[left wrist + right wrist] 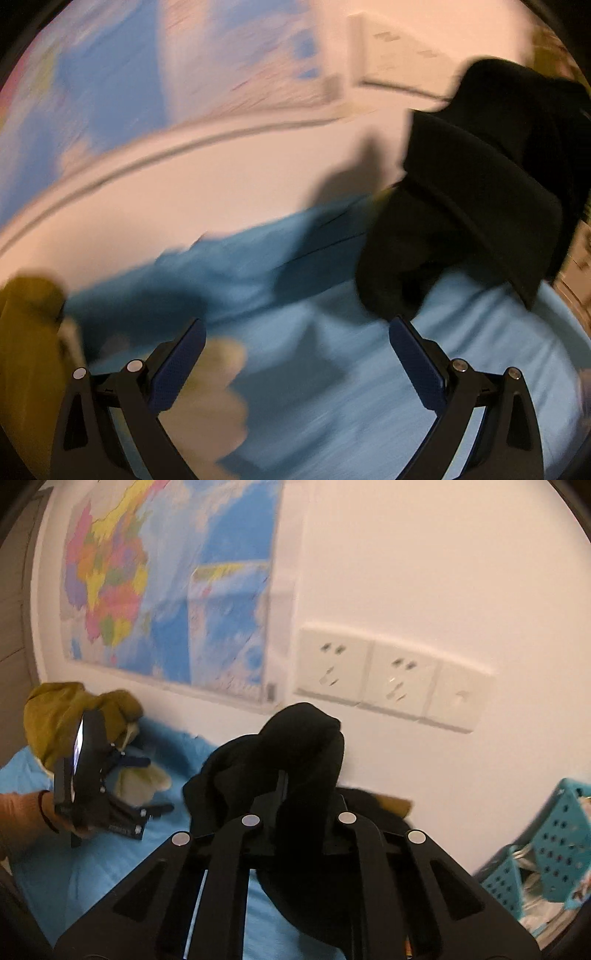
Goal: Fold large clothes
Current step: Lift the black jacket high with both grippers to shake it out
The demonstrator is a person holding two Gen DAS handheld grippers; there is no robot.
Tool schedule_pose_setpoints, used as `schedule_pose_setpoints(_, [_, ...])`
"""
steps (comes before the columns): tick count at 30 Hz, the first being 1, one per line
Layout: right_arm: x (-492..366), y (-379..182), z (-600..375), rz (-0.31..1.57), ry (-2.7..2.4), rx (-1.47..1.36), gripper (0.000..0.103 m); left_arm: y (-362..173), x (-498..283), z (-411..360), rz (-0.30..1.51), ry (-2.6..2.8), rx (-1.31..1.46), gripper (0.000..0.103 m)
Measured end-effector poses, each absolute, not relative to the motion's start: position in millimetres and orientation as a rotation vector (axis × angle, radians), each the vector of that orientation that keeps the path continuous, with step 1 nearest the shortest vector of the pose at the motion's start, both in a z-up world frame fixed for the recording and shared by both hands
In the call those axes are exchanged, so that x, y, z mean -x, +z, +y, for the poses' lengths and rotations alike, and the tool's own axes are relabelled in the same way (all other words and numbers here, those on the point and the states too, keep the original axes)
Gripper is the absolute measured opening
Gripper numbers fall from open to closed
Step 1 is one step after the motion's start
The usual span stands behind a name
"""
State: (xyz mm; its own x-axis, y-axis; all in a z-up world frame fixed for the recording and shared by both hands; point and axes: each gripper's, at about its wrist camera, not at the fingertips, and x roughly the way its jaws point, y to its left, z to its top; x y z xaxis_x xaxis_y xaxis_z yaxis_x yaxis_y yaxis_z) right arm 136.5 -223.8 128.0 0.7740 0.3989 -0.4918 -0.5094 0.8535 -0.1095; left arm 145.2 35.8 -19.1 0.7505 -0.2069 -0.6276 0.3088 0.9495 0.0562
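My right gripper [283, 780] is shut on a black garment [295, 738], which bunches above the jaws and hangs below them, lifted in front of the wall. The left wrist view shows the same black garment [480, 192] hanging at the upper right over the light blue sheet [369, 387]. My left gripper [297, 325] is open, its blue pads wide apart with nothing between them. In the right wrist view the left gripper [155, 784] sits at the left, held by a hand [22, 812], in front of a mustard garment [55, 709] with a cream part [140, 779].
A darker blue fuzzy cloth [221, 266] lies along the wall side of the sheet. A coloured map [166, 590] and a row of white wall sockets [388, 672] are on the wall. Turquoise perforated baskets [554, 830] stand at the right.
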Motion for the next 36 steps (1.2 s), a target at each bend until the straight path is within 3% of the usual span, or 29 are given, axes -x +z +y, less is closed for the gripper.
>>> schedule_pose_setpoints(9, [-135.7, 131.7, -248.0, 0.475, 0.462, 0.184, 0.01, -35.2, -172.4, -20.2, 0.677, -0.53, -0.239, 0.094])
schedule_pose_setpoints(11, [-135.3, 132.8, -255.1, 0.467, 0.448, 0.167, 0.01, -48.6, -181.9, -34.3, 0.702, -0.535, -0.271, 0.065])
schedule_pose_setpoints(12, [-136.0, 133.4, -258.6, 0.464, 0.437, 0.16, 0.01, -56.8, -192.6, -41.9, 0.749, -0.516, -0.282, 0.022])
schedule_pose_setpoints(13, [-136.1, 134.4, -263.3, 0.461, 0.425, 0.153, 0.01, -61.1, -202.6, -47.4, 0.797, -0.512, -0.277, 0.007])
schedule_pose_setpoints(16, [-139.8, 146.1, -278.6, 0.443, 0.363, 0.133, 0.01, -42.3, -215.7, -60.1, 0.755, -0.497, -0.249, 0.005])
schedule_pose_setpoints(26, [-136.5, 269.5, -335.8, 0.253, 0.155, 0.134, 0.007, 121.6, -241.7, -136.8, 0.472, -0.45, -0.218, 0.005])
schedule_pose_setpoints(36, [-57.8, 375.4, -370.8, 0.006, 0.043, 0.154, 0.007, 251.4, -217.2, -174.9, 0.282, -0.455, -0.152, 0.005])
